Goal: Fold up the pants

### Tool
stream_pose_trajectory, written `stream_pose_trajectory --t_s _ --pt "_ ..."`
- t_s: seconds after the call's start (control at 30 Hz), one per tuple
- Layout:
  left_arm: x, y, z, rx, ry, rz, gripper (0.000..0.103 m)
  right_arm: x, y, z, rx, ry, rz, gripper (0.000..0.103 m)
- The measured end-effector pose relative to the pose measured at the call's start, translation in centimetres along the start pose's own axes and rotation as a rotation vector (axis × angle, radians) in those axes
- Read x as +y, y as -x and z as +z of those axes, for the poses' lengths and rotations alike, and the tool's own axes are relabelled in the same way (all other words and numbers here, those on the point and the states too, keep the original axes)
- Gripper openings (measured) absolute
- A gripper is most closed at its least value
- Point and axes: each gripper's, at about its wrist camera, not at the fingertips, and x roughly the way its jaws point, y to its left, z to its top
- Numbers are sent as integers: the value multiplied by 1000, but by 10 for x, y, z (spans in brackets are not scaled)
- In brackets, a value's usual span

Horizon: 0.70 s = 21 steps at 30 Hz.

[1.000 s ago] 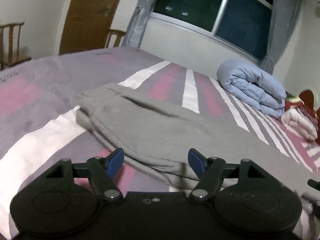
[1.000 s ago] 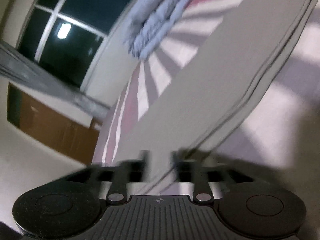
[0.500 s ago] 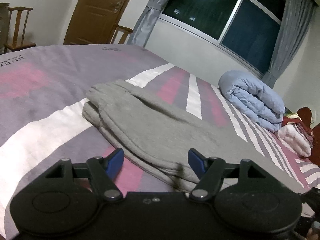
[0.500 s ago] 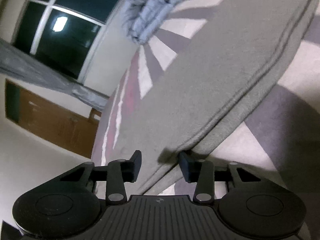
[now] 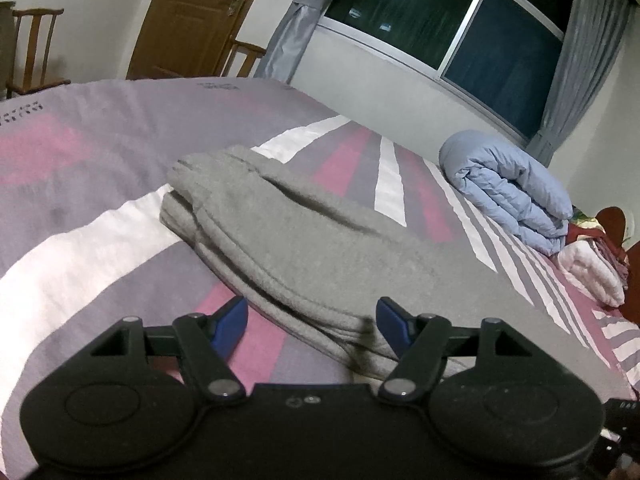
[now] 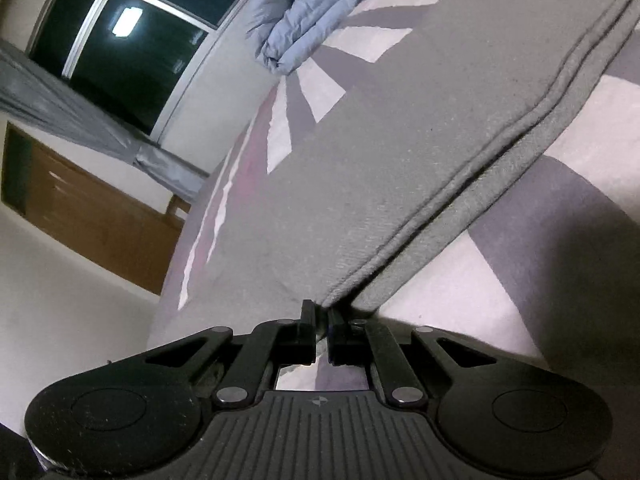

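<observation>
Okay, my right hand-held gripper pinches the grey sweatpants' corner; left hand-held gripper open, straddling their near edge, legs running rightward.

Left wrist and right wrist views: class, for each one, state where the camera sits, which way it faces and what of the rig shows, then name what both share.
Left wrist: sits behind the open left gripper, low over the bed, facing along the grey pants towards the window.
Right wrist: sits behind the right gripper, rolled sideways, jaws closed on the pants' layered edge.
Shared: pants, striped bed, blue duvet, window, door.
</observation>
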Motion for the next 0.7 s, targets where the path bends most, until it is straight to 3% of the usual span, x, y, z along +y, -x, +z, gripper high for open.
stream_pose_trajectory --t_s 0.17,0.23,0.3,0.43,0.5,0.57,0.67,0.7 --pt "19 3 10 -16 77 -8 60 0 30 14 -44 20 2 11" --pt "26 -2 18 -12 58 37 56 -8 47 27 -72 30 -36 11" --pt "34 -6 26 -9 73 48 50 -21 71 44 -141 16 -56 11" --pt "39 -16 46 -19 76 31 48 -45 111 77 -263 4 -141 11" --pt "37 -28 52 4 56 29 38 -60 123 90 -304 -27 -179 11" --pt "36 -48 57 84 9 117 25 -74 132 99 -319 -66 -196 11" --pt "56 -62 56 149 82 113 28 -81 137 104 -336 -79 -206 11" --pt "55 -61 55 148 60 115 27 -84 140 106 -341 -77 -209 11"
